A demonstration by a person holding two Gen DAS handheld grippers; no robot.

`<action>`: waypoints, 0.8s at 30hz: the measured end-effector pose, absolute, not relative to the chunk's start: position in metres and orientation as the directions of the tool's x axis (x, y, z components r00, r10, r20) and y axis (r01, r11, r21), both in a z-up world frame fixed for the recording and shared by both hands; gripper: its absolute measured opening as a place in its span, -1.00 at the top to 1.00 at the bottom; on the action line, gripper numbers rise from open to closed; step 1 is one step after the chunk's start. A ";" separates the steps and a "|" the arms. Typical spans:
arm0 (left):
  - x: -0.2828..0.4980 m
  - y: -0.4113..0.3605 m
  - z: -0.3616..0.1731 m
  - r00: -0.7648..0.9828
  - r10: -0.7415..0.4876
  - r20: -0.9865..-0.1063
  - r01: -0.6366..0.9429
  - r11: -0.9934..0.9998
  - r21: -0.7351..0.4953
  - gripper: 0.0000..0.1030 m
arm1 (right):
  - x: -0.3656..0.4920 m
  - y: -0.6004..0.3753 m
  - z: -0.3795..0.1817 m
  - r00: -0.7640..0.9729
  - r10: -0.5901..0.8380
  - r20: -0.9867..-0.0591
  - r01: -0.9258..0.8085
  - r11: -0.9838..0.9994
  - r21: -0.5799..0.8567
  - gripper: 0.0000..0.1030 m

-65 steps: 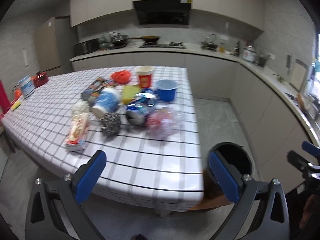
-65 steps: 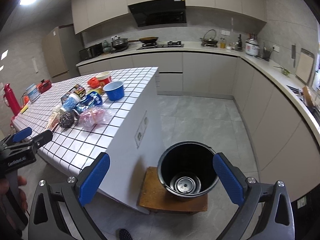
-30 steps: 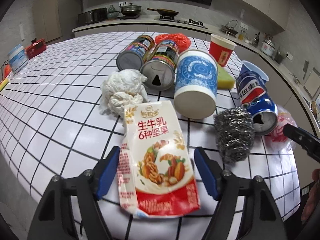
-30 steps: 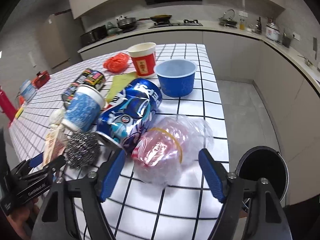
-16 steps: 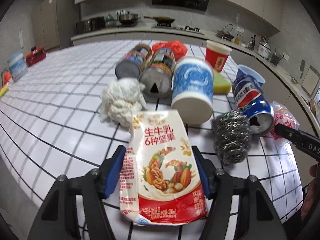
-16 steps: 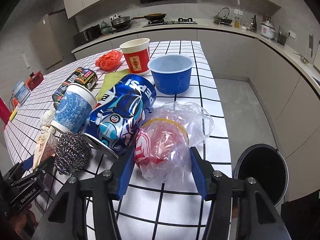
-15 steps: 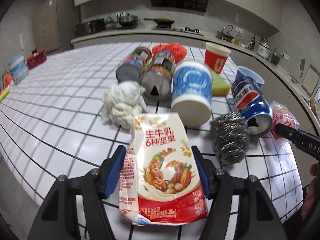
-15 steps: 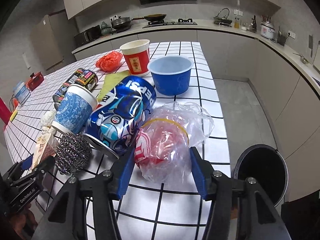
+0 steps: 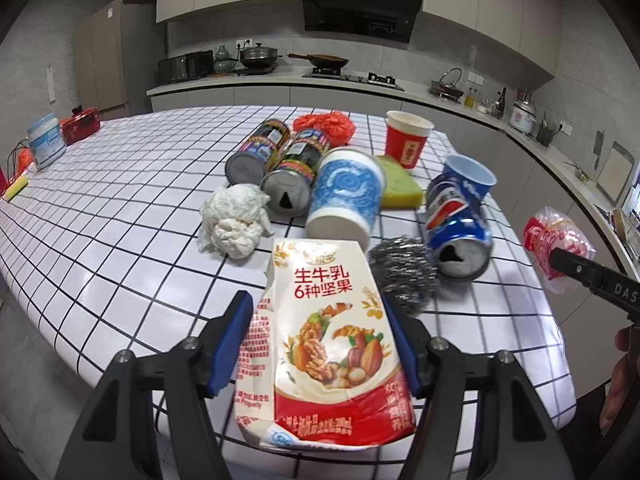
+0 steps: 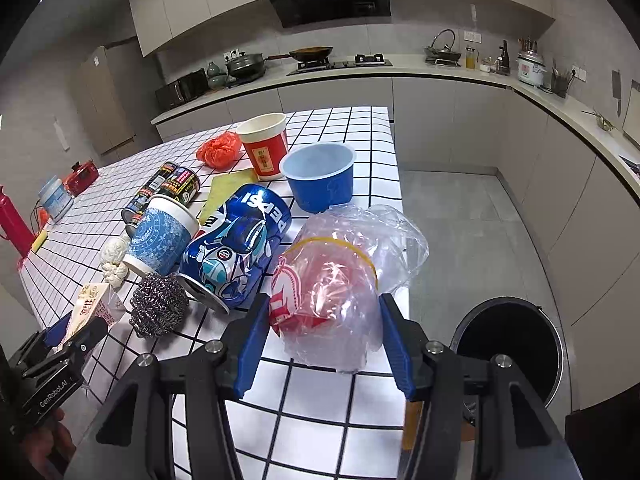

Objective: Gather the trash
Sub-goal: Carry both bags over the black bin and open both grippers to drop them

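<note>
my left gripper [image 9: 320,344] squeezes the milk carton [image 9: 324,344] and my right gripper [image 10: 322,336] squeezes the plastic bag [image 10: 340,280], both lifted so i can drop them in the bin [image 10: 508,344].

Three cans [image 9: 276,156], three cups [image 9: 346,194]

steel scourer [image 9: 402,276]: part hidden behind milk carton [image 9: 324,344] | bin [image 10: 508,344]: inside dark
</note>
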State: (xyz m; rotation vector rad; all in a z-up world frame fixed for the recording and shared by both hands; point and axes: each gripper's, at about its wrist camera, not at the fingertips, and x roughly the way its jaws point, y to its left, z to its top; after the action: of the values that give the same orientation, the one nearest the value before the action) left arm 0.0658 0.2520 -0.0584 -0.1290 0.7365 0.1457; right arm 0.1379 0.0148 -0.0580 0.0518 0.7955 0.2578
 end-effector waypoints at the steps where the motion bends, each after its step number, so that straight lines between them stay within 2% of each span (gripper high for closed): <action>1: 0.065 0.249 -0.055 0.738 0.086 -0.669 -0.174 0.983 -0.065 -0.28 | 0.137 0.012 -0.058 0.670 0.251 -0.699 -0.209 0.967 0.146 -0.09; 8: 0.063 0.229 -0.036 0.776 0.070 -0.627 -0.150 0.986 -0.076 -0.28 | 0.131 -0.011 -0.055 0.677 0.242 -0.695 -0.193 0.970 0.149 -0.09; 14: 0.069 0.195 -0.023 0.802 0.008 -0.597 -0.079 0.993 -0.091 -0.28 | 0.128 -0.047 -0.050 0.694 0.202 -0.691 -0.143 0.979 0.142 -0.09; 24: 0.093 0.101 -0.031 0.789 -0.109 -0.605 0.061 0.993 -0.100 -0.28 | 0.122 -0.144 -0.067 0.680 0.120 -0.723 -0.034 0.991 0.133 -0.09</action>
State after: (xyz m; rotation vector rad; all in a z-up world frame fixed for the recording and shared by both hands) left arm 0.0929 0.1009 -0.0312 -0.0764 0.6560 -0.0913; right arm 0.1224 -0.1444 -0.0670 0.1116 0.8185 0.0866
